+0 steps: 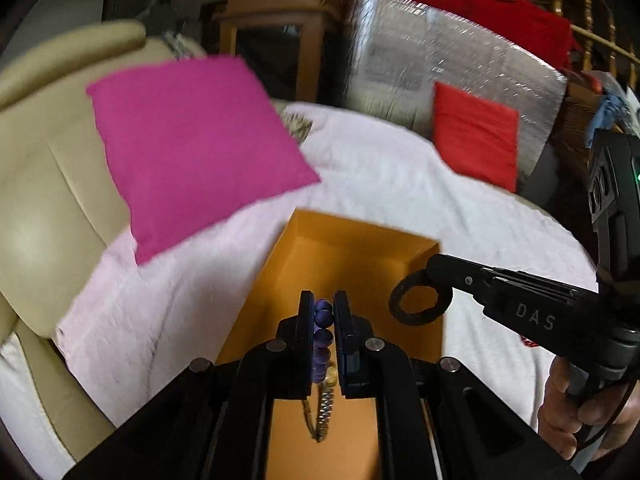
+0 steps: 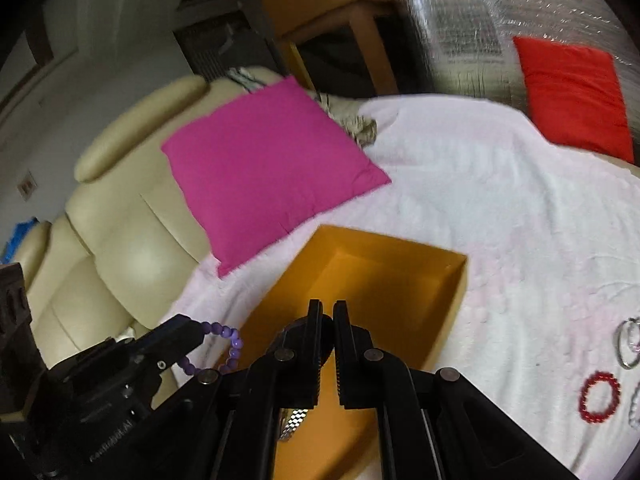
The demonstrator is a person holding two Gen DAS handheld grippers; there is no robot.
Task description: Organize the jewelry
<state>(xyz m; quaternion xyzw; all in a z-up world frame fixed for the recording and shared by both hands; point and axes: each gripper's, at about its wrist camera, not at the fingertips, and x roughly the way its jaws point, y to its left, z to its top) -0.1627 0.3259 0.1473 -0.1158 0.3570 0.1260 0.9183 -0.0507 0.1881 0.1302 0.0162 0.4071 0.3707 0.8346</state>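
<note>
The purple bead bracelet point(image 1: 323, 332) is clamped between the pads of the left tongs point(image 1: 323, 312), which are together on it; in the right wrist view its loop point(image 2: 224, 346) hangs from their tip just beside the near left edge of the orange box point(image 2: 452, 280). In the left wrist view the beads hang over the open box point(image 1: 400, 248), and a metal link bracelet point(image 1: 324, 408) lies on the box floor below them.

The right tongs point(image 1: 416, 305) are together on a black ring-shaped bangle point(image 1: 400, 312), held above the right side of the box. A hand point(image 1: 584, 404) grips that tool's handle, and the letters "DAS" are readable on its body. In the right wrist view the pads of these tongs point(image 2: 328, 312) stand nearly touching, and faint writing on the left tool's body is too blurred to read.

The box sits on a white towel point(image 2: 500, 200) spread over a cream sofa point(image 2: 120, 220). On the towel to the right, well apart from the box, lie a red bead bracelet point(image 2: 600, 396) and 2 silvery rings point(image 2: 630, 340). A magenta cushion point(image 2: 264, 168) leans behind the box, and a red cushion point(image 2: 576, 96) stands further right against a silver foil panel point(image 1: 440, 60).
</note>
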